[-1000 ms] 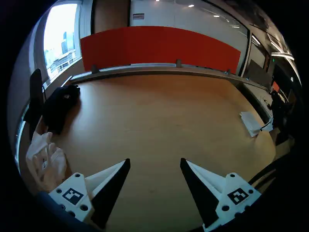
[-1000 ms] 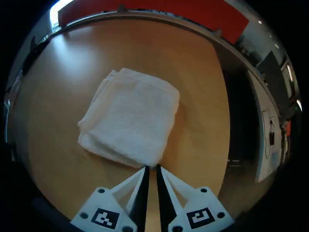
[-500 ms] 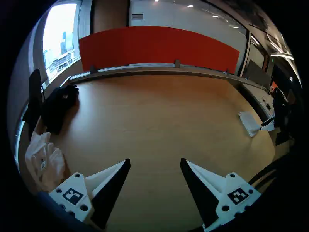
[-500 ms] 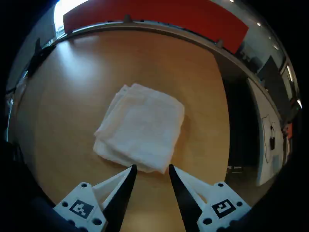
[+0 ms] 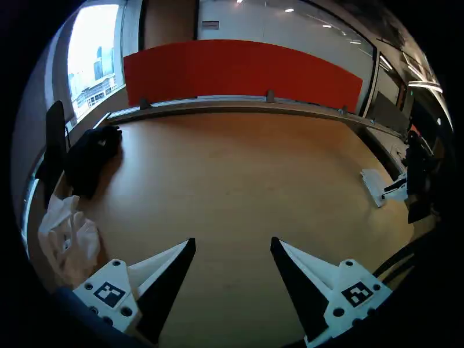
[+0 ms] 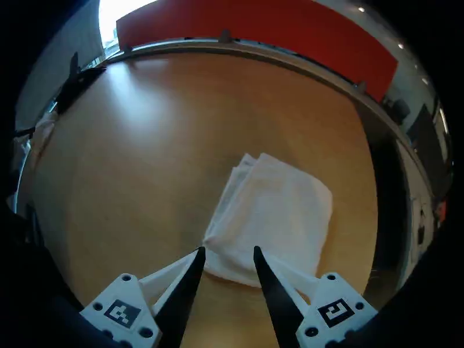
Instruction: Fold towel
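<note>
A white towel (image 6: 275,214), folded into a thick square, lies flat on the wooden table (image 6: 145,151). In the right gripper view my right gripper (image 6: 227,250) is open, and its fingertips overlap the towel's near left corner without pressing on it. The left gripper view shows my left gripper (image 5: 232,240) wide open over bare wood with nothing between its fingers. There the towel (image 5: 373,182) is small at the table's far right edge, beside a person's dark sleeve (image 5: 417,177).
A black bag (image 5: 90,156) lies at the table's left side, with a crumpled white plastic bag (image 5: 66,238) nearer to me. A red partition (image 5: 243,66) runs along the far edge. The table drops off to dark floor on the right (image 6: 400,191).
My right gripper has gone from shut to open and swung left, so the towel now sits lower and to the right in its view. The left gripper has barely moved.
</note>
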`<action>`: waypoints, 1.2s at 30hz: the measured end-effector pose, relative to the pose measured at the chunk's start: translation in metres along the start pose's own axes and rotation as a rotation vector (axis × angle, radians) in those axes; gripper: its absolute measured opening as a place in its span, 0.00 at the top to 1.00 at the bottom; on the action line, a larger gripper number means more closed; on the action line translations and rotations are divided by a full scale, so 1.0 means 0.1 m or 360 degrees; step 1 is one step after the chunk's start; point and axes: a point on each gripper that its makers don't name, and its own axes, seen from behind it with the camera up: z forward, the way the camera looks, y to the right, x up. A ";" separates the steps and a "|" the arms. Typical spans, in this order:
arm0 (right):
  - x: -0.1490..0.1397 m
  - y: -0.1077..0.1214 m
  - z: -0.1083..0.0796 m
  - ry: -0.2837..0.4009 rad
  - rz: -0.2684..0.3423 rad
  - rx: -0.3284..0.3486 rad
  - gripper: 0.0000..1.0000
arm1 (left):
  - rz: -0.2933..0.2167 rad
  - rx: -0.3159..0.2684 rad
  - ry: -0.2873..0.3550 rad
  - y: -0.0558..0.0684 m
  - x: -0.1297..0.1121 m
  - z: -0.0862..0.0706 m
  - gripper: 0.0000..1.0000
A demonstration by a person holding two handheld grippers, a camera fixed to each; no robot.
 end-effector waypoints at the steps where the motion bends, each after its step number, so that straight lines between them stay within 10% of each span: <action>1: 0.01 -0.03 0.02 -0.0002 -0.0010 0.0005 0.37 | -0.0001 0.0003 0.0000 -0.01 0.00 0.00 0.04; 22: 0.08 0.01 0.11 -0.0004 -0.0047 -0.0027 0.92 | -0.0017 0.0015 -0.0009 -0.07 -0.06 -0.02 0.04; 36: 0.01 0.03 0.12 -0.0045 -0.0015 -0.0030 0.73 | -0.0015 0.0013 -0.0012 -0.06 -0.06 0.00 0.04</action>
